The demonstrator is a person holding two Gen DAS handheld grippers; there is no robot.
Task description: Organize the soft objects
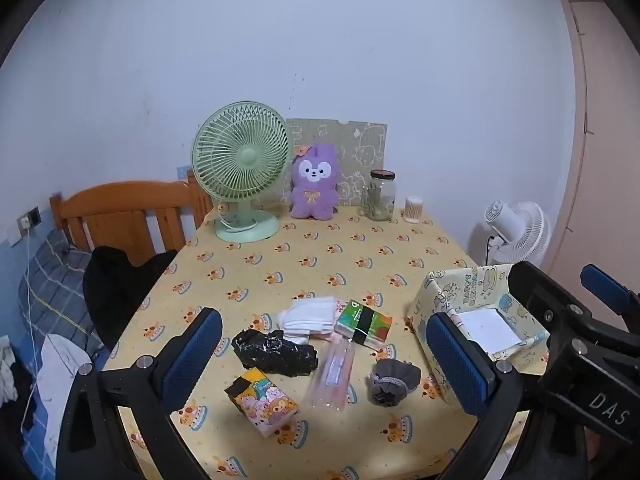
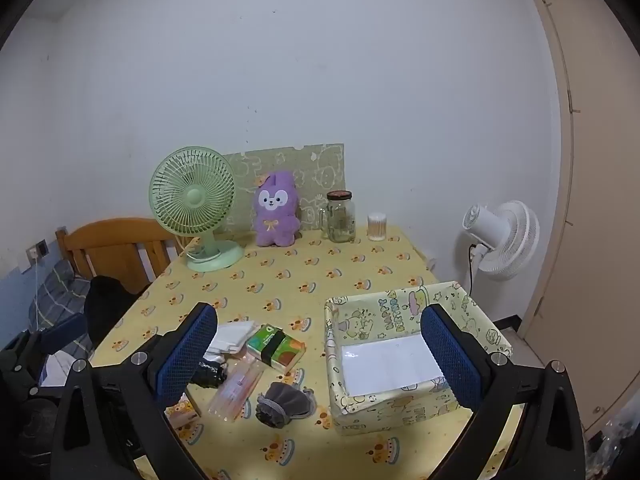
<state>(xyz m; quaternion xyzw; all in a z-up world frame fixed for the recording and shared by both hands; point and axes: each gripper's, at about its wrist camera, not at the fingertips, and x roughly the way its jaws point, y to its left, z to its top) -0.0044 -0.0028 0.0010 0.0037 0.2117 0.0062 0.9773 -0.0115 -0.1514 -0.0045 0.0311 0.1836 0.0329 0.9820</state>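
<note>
Soft items lie at the table's near middle: a black plastic bag [image 1: 275, 352], folded white cloth [image 1: 307, 314], a green tissue pack [image 1: 362, 324], a cartoon-printed tissue pack [image 1: 262, 400], a clear pink packet [image 1: 332, 376] and a grey scrunchie [image 1: 394, 380]. A paper-wrapped box [image 2: 416, 356] stands to their right, holding only white paper. My left gripper [image 1: 324, 360] is open and empty above the items. My right gripper [image 2: 320, 356] is open and empty, between the items and the box. The scrunchie [image 2: 284, 398] and green pack [image 2: 276, 346] also show in the right wrist view.
At the table's far edge stand a green desk fan [image 1: 242, 172], a purple plush toy [image 1: 314, 182], a glass jar [image 1: 380, 196] and a cotton-swab tub [image 1: 414, 209]. A wooden bed frame [image 1: 124, 216] and dark clothing [image 1: 116, 284] are left; a white floor fan [image 2: 502, 240] is right.
</note>
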